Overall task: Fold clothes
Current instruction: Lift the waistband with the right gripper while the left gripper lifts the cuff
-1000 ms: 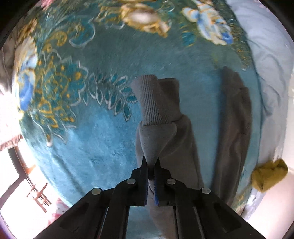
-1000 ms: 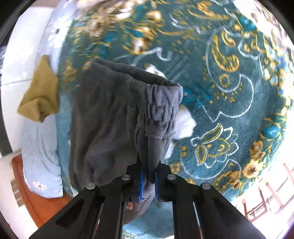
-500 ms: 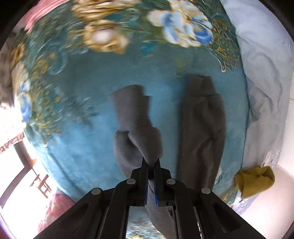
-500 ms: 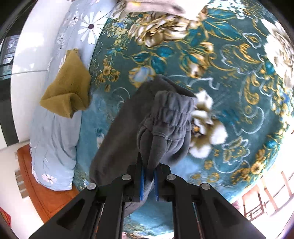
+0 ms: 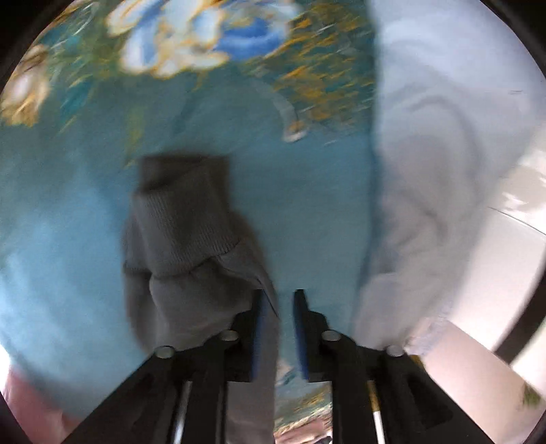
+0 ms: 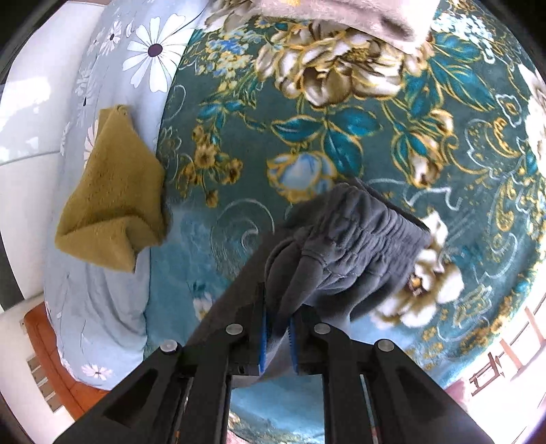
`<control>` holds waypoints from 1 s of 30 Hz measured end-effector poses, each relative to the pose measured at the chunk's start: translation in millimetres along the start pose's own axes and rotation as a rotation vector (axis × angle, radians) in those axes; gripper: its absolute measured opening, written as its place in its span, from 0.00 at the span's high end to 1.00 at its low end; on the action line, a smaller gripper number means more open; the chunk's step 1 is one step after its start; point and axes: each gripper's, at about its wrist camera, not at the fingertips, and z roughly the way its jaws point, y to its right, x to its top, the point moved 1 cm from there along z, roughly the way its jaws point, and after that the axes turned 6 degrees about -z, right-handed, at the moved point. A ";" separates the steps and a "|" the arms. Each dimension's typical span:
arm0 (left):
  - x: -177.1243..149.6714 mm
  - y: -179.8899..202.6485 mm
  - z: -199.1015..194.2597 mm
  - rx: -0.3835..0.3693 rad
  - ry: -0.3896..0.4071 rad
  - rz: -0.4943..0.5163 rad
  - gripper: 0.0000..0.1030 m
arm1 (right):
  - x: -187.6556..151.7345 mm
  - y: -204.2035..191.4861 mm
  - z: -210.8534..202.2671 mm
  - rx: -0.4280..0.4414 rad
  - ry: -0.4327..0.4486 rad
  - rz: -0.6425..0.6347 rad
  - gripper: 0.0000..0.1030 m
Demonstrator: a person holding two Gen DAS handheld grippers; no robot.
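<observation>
Grey sweatpants lie on a teal floral blanket (image 6: 341, 129). In the left wrist view the ribbed leg cuff (image 5: 184, 218) is folded over on the blanket (image 5: 307, 211), just left of my left gripper (image 5: 278, 307). That gripper is open, with grey cloth still brushing its left finger. In the right wrist view my right gripper (image 6: 277, 317) has its jaws slightly parted, with the fabric below the elastic waistband (image 6: 355, 232) still between the blue pads. The view is blurred on the left.
An olive-yellow cloth (image 6: 112, 198) lies on a light blue daisy-print sheet (image 6: 102, 307) at the blanket's left edge. The same pale sheet (image 5: 443, 170) fills the right of the left wrist view. A beige fabric edge (image 6: 341, 13) sits at the top.
The left gripper has opened and let go of the pant leg, and the view swung toward the pale sheet. The right gripper's jaws have loosened as the waistband came down toward the blanket.
</observation>
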 end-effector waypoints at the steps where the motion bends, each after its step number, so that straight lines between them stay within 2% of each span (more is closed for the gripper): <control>1: 1.2 -5.1 -8.6 -0.011 0.031 0.045 0.64 | 2.1 -0.6 2.5 0.002 0.013 -0.003 0.84; 2: 2.9 -11.3 -16.4 -0.007 0.061 0.085 0.62 | 2.4 -2.1 2.8 0.013 0.035 -0.022 0.72; 3: 5.6 -19.7 -23.1 0.013 0.098 0.126 0.61 | 2.5 -3.6 2.9 0.025 0.057 -0.042 0.56; 5: 9.9 -41.2 -37.0 0.082 0.179 0.200 0.53 | -1.0 -6.7 -4.0 0.015 0.118 -0.087 0.49; 6: 12.3 -51.5 -37.6 0.111 0.195 0.224 0.47 | -3.5 -8.1 -8.4 0.006 0.150 -0.109 0.49; 8: 16.1 -72.9 -25.6 0.121 0.150 0.238 0.44 | -10.6 -7.7 -14.0 -0.006 0.176 -0.142 0.46; 10: 17.9 -89.3 -12.0 0.081 0.085 0.217 0.40 | -18.9 -2.7 -13.6 -0.037 0.164 -0.157 0.46; 12: 17.2 -98.3 -1.6 0.022 0.061 0.186 0.32 | -26.8 4.8 -9.2 -0.061 0.134 -0.157 0.46; 15: 9.4 -104.0 2.5 0.002 0.072 0.185 0.29 | -37.7 14.3 -4.6 -0.087 0.101 -0.155 0.46; 18: -0.3 -100.2 11.6 0.051 0.099 0.240 0.29 | -47.1 17.5 -5.8 -0.110 0.084 -0.170 0.46; 23: -12.0 -80.6 21.3 0.053 0.099 0.353 0.29 | -60.3 16.1 -12.6 -0.159 0.070 -0.235 0.46; 26: -13.9 -72.6 22.6 0.082 0.103 0.385 0.32 | -68.0 17.7 -13.1 -0.169 0.057 -0.243 0.46; 28: -15.1 -70.9 19.5 0.098 0.114 0.372 0.54 | -72.7 18.4 -11.8 -0.167 0.048 -0.243 0.46; 29: -16.0 -70.1 17.5 0.106 0.120 0.364 0.73 | -76.1 17.1 -9.8 -0.167 0.041 -0.250 0.46; 30: -17.2 -69.5 14.5 0.116 0.124 0.351 0.77 | -78.5 16.3 -8.8 -0.168 0.036 -0.254 0.46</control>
